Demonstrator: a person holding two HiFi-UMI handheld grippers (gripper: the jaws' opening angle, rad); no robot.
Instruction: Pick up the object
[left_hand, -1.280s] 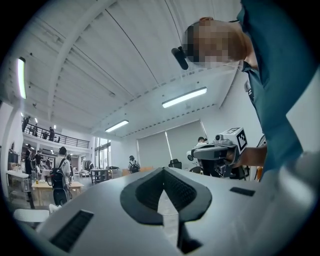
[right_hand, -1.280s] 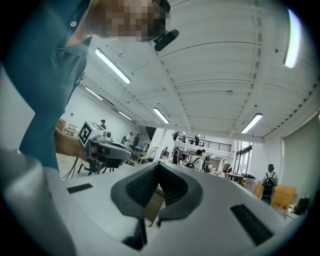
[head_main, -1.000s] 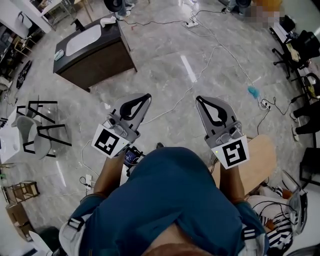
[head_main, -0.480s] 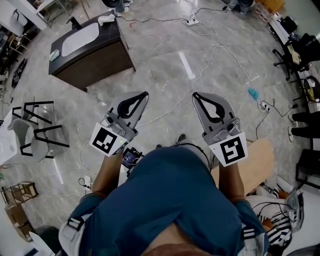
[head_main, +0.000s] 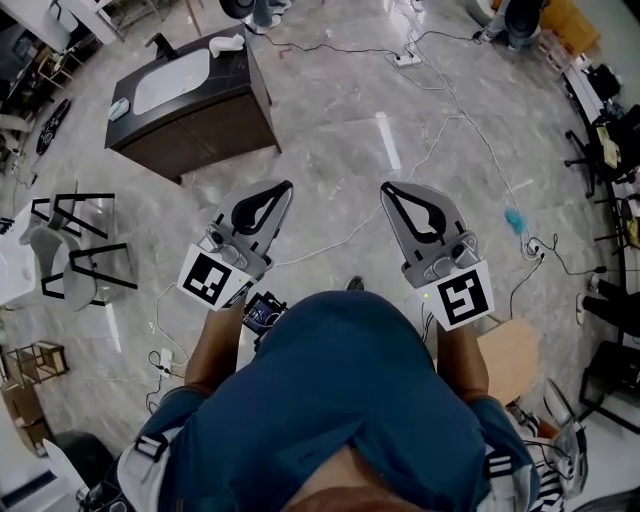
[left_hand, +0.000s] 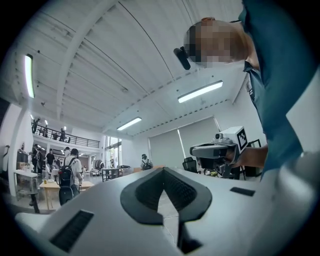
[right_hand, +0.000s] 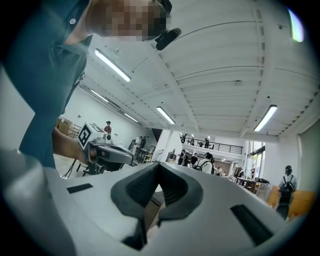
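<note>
My left gripper (head_main: 287, 186) and right gripper (head_main: 384, 187) are held side by side at waist height, pointing forward over a grey marble floor. Both are shut with nothing between the jaws. In the left gripper view the left gripper (left_hand: 162, 169) shows its pads meeting, tilted up toward the ceiling, with the right gripper (left_hand: 216, 149) beside it. The right gripper view shows the right gripper (right_hand: 159, 164) shut too, with the left gripper (right_hand: 107, 152) at its left. A dark cabinet (head_main: 215, 120) with a white sink top stands ahead at the left. Neither gripper is near any object.
White cables (head_main: 440, 130) run across the floor ahead, with a small blue thing (head_main: 515, 218) at the right. Black-framed chairs (head_main: 75, 260) stand at the left, office chairs (head_main: 610, 130) at the right. A wooden board (head_main: 505, 352) lies by my right side. People stand in the hall behind.
Both grippers have stayed shut and side by side. The floor and the cabinet have shifted in the head view, and the wooden board has slid lower right.
</note>
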